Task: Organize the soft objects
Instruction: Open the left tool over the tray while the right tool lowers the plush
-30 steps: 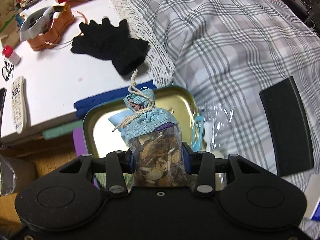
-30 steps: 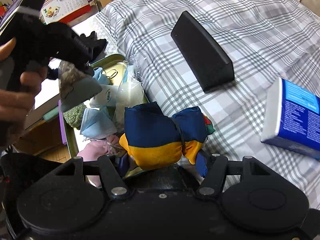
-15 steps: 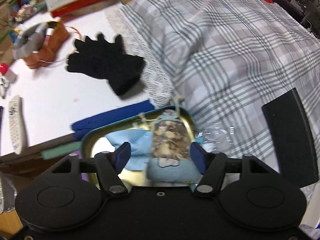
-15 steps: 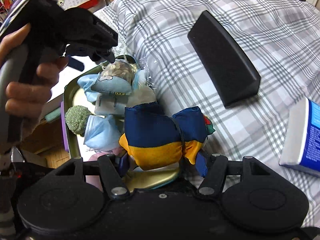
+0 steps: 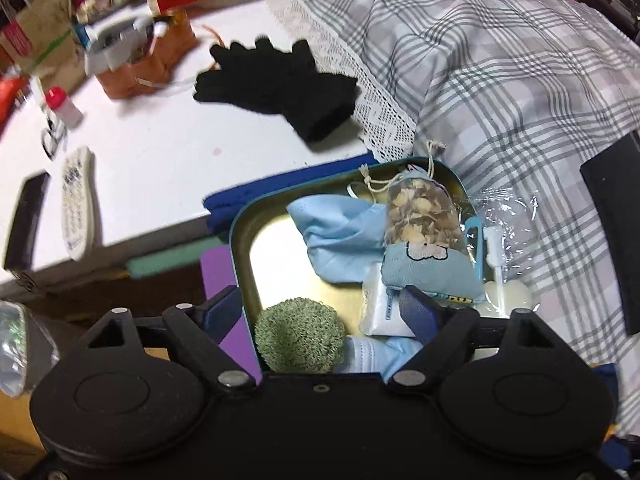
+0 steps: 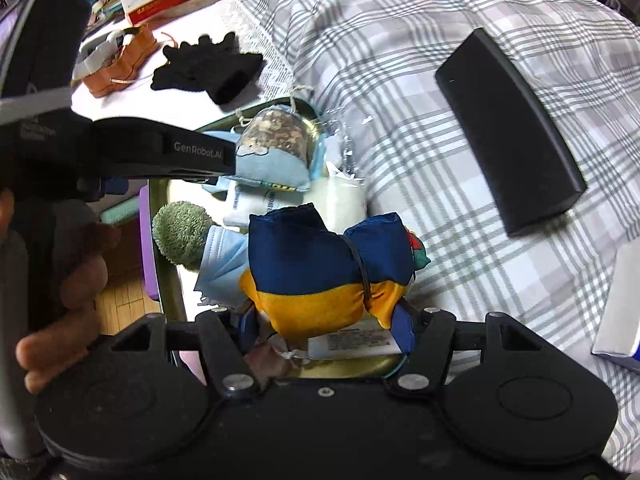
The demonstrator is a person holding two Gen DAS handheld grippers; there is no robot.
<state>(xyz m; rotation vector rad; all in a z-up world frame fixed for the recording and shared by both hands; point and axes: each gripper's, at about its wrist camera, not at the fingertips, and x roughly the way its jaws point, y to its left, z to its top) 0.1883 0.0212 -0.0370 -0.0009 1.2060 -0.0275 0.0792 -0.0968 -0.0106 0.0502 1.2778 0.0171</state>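
Observation:
A teal-rimmed metal tray (image 5: 236,248) sits at the edge of the plaid bed and holds soft items. The potpourri sachet (image 5: 420,224) lies in it on a blue face mask (image 5: 336,224), string end away from me. My left gripper (image 5: 320,312) hovers over the tray with its jaws opening, and the pads touch nothing. A green fuzzy ball (image 5: 298,336) lies in the tray below them. My right gripper (image 6: 324,324) is shut on a blue-and-yellow cloth bundle (image 6: 316,272) above the tray's near end (image 6: 168,280). The sachet (image 6: 272,148) shows beyond it.
A black glove (image 5: 276,84) lies on the white table (image 5: 160,160) with a remote (image 5: 76,204), a phone (image 5: 26,220) and an orange tape holder (image 5: 140,64). On the bed are a black wedge (image 6: 508,132) and a blue-white box (image 6: 620,312). A hand (image 6: 60,280) grips the left tool.
The left gripper opened and let go of the sachet, which dropped into the tray onto the mask. The right gripper carried the cloth bundle further over the tray.

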